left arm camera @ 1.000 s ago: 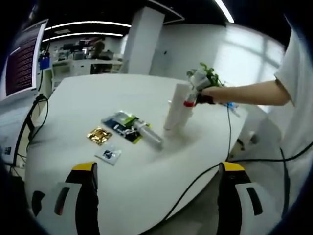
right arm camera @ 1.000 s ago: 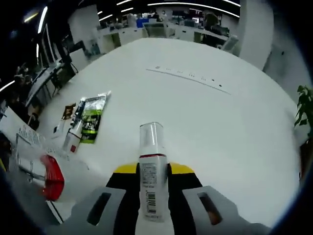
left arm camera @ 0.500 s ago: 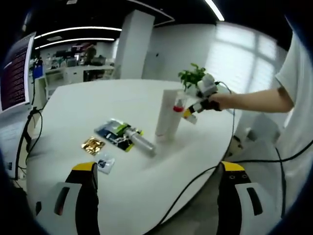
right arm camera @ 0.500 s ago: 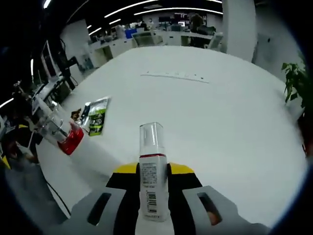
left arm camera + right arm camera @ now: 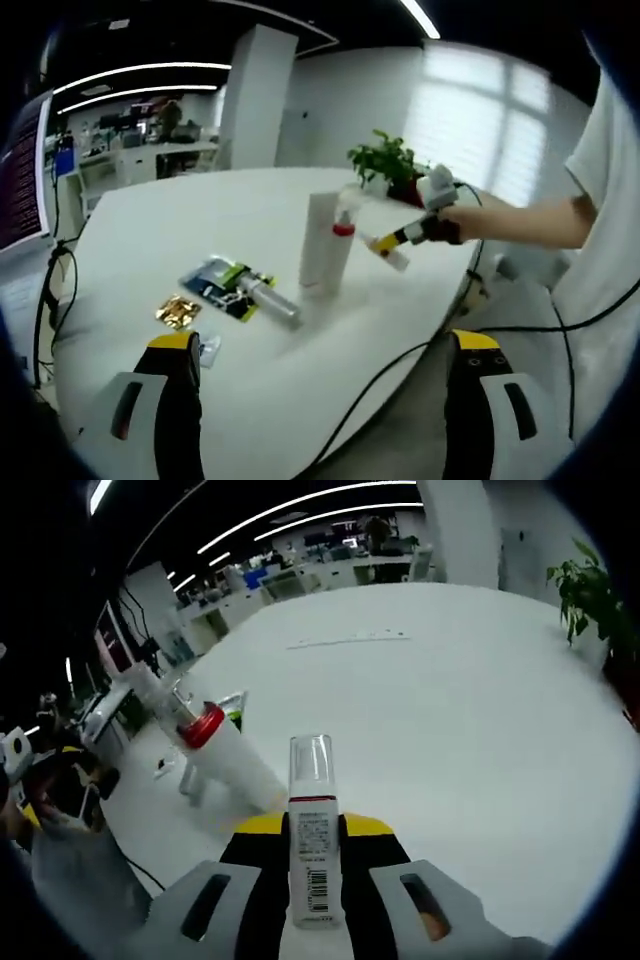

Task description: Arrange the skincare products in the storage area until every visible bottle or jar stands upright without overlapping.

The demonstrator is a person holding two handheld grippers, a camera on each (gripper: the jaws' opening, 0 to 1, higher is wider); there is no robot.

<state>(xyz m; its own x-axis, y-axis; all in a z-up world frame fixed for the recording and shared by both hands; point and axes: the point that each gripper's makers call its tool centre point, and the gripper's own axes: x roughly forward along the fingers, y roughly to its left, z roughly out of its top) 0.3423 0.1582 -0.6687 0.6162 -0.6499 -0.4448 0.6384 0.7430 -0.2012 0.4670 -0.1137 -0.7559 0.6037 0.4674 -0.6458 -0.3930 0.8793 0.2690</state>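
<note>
Right tongs [image 5: 313, 865]: closed on a clear-capped bottle [image 5: 312, 825], lower centre of the right gripper view, held for standing beside the others.

Left tongs [image 5: 318, 350]: jaws wide apart, nothing held, idle at the bottom of the left gripper view.

White tube [image 5: 318, 243] and red-collared bottle [image 5: 340, 240]: upright together, mid-frame, on the counter [image 5: 180, 215].

Silver bottle [image 5: 268, 300]: lying on a green sachet [image 5: 222, 280], left of centre, probably next

A white table [image 5: 200, 215] carries a gold sachet [image 5: 177, 311] and a green packet [image 5: 213, 283]. A plant [image 5: 385, 165] stands behind; a black cable [image 5: 395, 367] trails off the edge.
</note>
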